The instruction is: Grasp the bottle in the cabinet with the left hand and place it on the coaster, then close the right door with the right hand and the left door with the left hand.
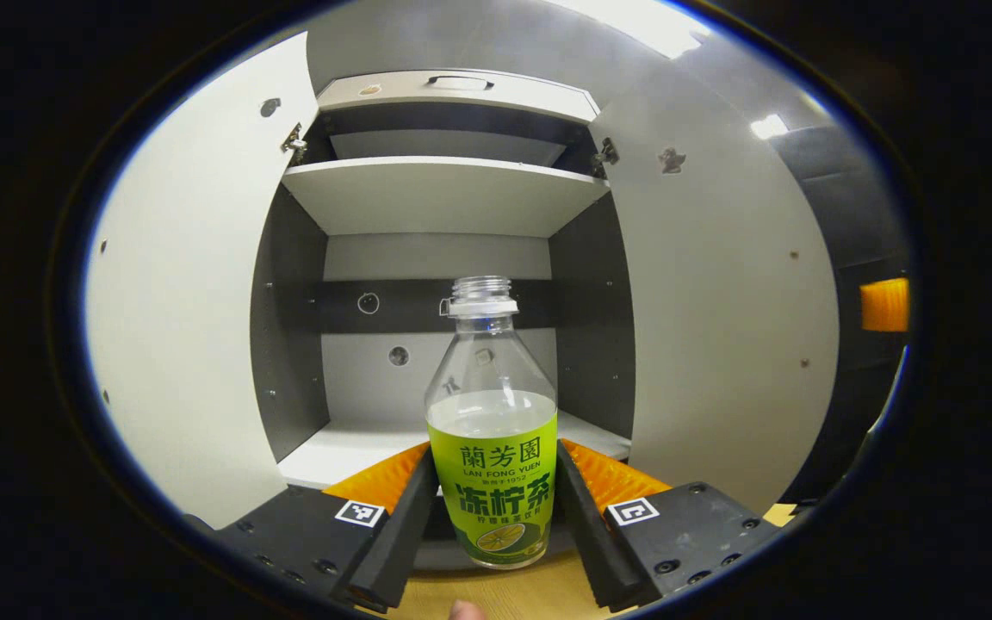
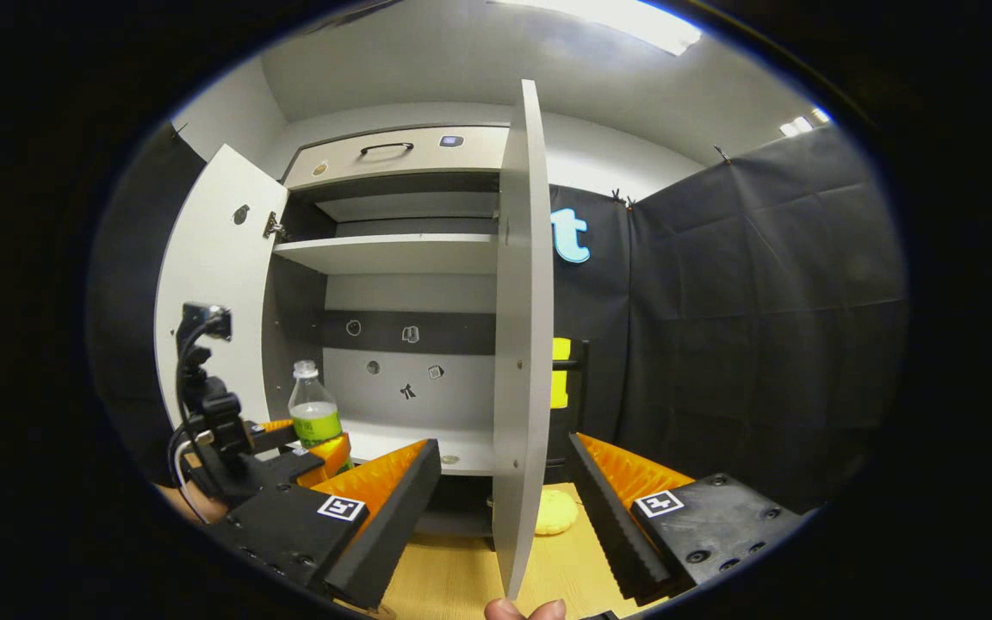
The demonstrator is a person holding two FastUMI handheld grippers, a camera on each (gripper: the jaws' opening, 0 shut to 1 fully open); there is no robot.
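We have the left gripper (image 1: 496, 508) pinching the bottle (image 1: 492, 430) by its label at the cabinet's (image 1: 440, 194) front edge, so we keep it upright as we carry it toward the coaster (image 2: 554, 512). Our right gripper (image 2: 503, 508) is spread wide, straddling the right door's (image 2: 520, 327) edge.

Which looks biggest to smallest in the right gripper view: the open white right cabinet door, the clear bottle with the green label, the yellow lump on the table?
1. Right cabinet door; nearest, so exaggerated.
2. Bottle.
3. Yellow lump; close to the bottle, unsure.
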